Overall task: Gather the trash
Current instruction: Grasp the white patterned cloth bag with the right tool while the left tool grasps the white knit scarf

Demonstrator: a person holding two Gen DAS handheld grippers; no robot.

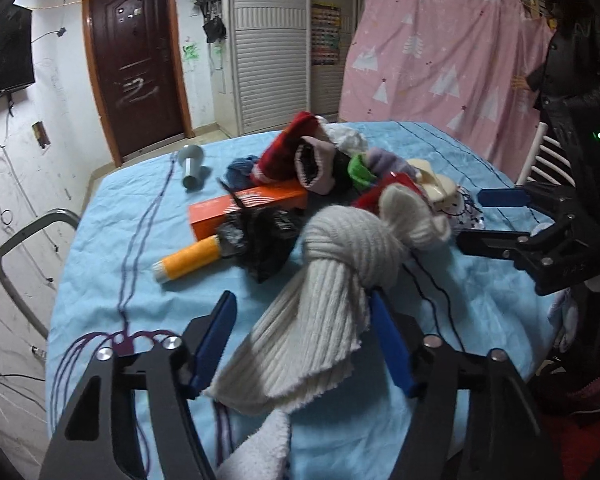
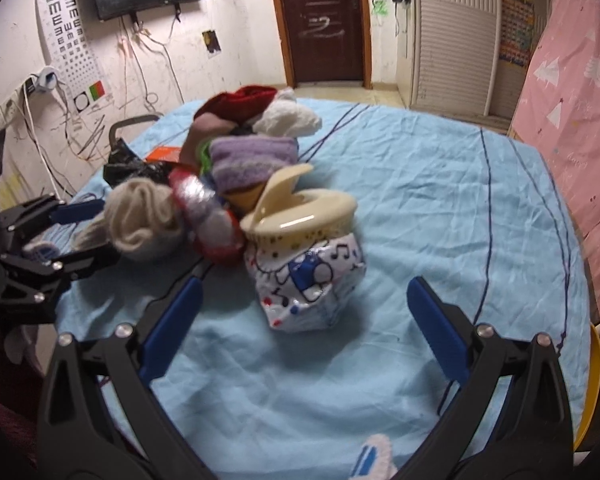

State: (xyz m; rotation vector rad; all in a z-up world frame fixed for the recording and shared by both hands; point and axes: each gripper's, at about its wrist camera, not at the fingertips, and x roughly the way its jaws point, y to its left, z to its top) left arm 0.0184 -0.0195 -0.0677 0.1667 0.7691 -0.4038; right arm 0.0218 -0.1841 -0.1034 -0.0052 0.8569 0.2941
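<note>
A cream ribbed knit piece (image 1: 340, 248), tied in a knot, lies on the blue tablecloth (image 1: 112, 216). My left gripper (image 1: 302, 298) straddles it below the knot. The right pad touches the knit, the left pad stands a little apart, so the jaws are open. From the right wrist view the left gripper (image 2: 109, 229) shows with the cream knit (image 2: 140, 220) between its fingers. My right gripper (image 2: 305, 284) is wide open and holds nothing. Just ahead of it sits a cartoon-print pouch (image 2: 304, 280) with a cream flip lid (image 2: 300, 216). The right gripper (image 1: 470, 220) hovers right of the pile.
A heap of coloured socks (image 1: 312, 156) fills the table's middle, with an orange box (image 1: 252, 208), a crumpled black bag (image 1: 260, 240) and a yellow tube (image 1: 188, 260) to its left. A grey knob (image 1: 192, 164) lies farther back. A chair (image 1: 24, 260) stands left; a pink curtain (image 2: 580, 120) hangs right.
</note>
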